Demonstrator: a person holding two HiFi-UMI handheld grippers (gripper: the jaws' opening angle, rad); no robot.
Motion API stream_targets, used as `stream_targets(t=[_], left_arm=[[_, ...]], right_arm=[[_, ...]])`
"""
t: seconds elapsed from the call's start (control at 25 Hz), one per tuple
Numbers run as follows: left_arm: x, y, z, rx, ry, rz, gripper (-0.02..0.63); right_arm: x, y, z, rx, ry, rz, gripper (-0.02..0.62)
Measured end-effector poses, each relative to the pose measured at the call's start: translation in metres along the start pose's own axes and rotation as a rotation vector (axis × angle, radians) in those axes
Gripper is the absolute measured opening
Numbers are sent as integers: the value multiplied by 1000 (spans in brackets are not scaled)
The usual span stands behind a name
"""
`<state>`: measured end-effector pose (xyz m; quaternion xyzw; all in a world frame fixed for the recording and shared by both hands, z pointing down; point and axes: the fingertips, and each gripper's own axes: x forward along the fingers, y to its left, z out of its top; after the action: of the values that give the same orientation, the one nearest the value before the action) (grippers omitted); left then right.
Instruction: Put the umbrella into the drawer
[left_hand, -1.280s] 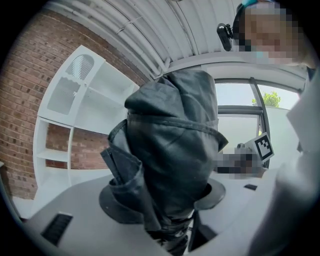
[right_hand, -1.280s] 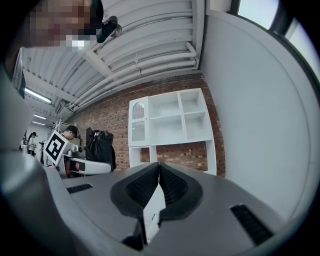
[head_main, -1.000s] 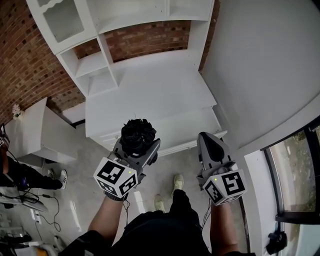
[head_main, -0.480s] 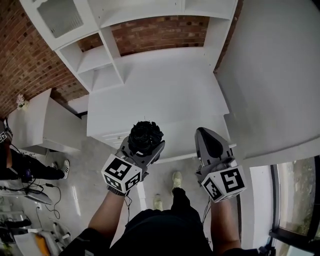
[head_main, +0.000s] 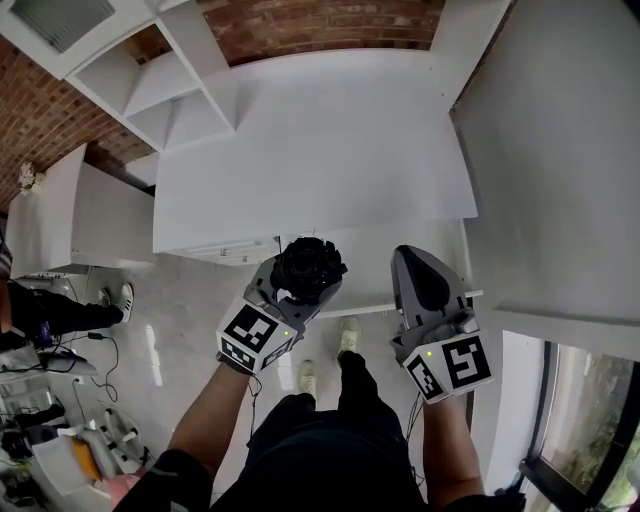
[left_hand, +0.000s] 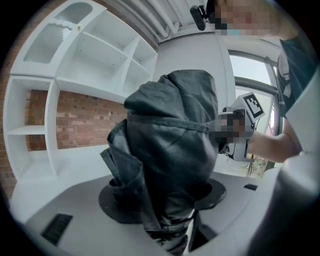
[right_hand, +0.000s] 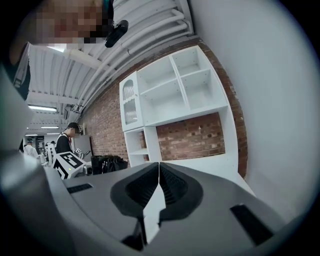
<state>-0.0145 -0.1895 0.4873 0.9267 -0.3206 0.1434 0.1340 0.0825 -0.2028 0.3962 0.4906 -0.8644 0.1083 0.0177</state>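
Here the left gripper (left_hand: 165, 202) clamps the black umbrella (left_hand: 170, 135); the right gripper (right_hand: 159, 172) is closed empty, seemingly above the desk (head_main: 320, 150).

**3 cams: 1 overhead, 2 on the tongs**

Head cam sits above the person, facing steeply down on left tongs (head_main: 298, 288), right tongs (head_main: 412, 268), white counter (head_main: 330, 140) and floor (head_main: 190, 330). Left cam rides its tongs, looking along the jaws, umbrella (left_hand: 170, 150) v. close, filling centre. Right cam looks along its own jaws. Both share the shelf unit (right_hand: 175, 90) & brick wall (right_hand: 195, 135); each catches the other tongs at its edge.
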Motion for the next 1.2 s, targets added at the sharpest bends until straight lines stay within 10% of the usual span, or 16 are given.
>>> stream_targets(t=[1.2], left_arm=[[121, 25, -222, 107, 485, -181, 244]], right_arm=[[52, -82, -140, 83, 174, 4, 5]])
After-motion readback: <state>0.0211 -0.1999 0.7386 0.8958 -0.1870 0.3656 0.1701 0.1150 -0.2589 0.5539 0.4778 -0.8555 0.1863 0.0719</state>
